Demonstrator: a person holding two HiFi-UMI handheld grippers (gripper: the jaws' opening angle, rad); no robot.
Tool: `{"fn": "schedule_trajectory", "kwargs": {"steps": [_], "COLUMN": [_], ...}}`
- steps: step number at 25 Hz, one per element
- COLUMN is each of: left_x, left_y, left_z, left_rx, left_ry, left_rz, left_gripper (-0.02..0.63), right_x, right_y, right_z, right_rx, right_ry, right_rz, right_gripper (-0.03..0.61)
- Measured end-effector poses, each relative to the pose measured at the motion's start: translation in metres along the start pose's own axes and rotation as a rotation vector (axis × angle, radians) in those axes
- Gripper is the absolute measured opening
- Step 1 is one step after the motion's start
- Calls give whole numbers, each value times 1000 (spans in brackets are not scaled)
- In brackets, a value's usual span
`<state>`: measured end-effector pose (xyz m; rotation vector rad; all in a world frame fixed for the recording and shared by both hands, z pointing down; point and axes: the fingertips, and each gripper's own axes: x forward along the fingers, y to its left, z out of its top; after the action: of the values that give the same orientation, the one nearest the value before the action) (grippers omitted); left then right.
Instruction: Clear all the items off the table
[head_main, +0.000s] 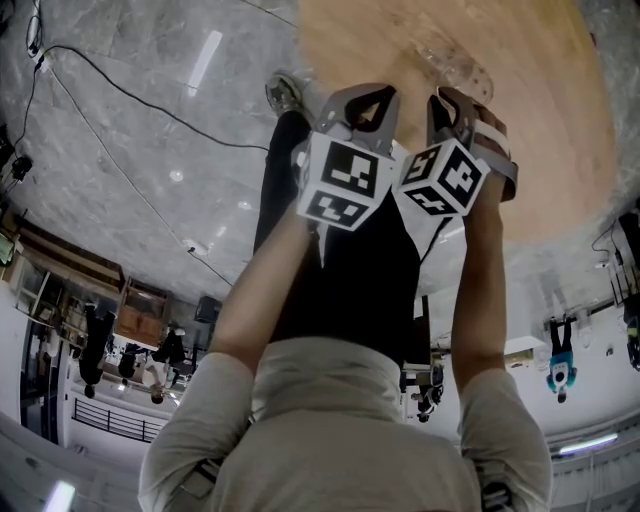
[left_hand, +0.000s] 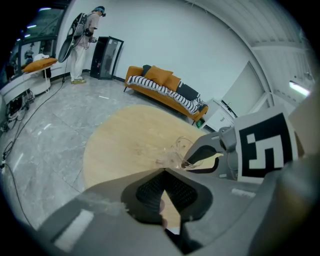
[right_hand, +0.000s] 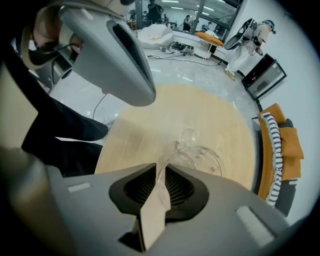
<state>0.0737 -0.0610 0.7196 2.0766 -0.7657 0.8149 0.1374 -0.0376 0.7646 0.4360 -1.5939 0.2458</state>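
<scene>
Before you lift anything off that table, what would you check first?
1. Right gripper closed on the glass jug: ok, its fingers pinch the clear rim.
2. Grip firm enough to lift: cannot tell, since only a thin glass edge sits between the fingers.
3. Left gripper free to help: ok, shut with nothing in it.
4. Jug free of liquid: ok, none is visible.
5. Jug resting on the round wooden table: ok.
6. Place to set the jug down: cannot tell, as no bin or tray is in view.

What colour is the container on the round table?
Colourless and see-through: the container shows best in the right gripper view.
</scene>
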Motion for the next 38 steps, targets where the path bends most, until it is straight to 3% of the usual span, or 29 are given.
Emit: {"fn": "schedule_trajectory", "kwargs": {"steps": [28,38], "left_x": [0,-4], "left_y": [7,9], "left_z": [-15,-13], "left_rx": [-51,-33], "left_ry": [4,-1], "left_rz": [9,17], "left_gripper": [21,20], "right_x": [20,16], "right_y": [4,1], "right_z": [-4,-3], "right_rx": [-44,18], "right_ry": [88,66], "right_rz": [3,6], "right_gripper": [71,54]}}
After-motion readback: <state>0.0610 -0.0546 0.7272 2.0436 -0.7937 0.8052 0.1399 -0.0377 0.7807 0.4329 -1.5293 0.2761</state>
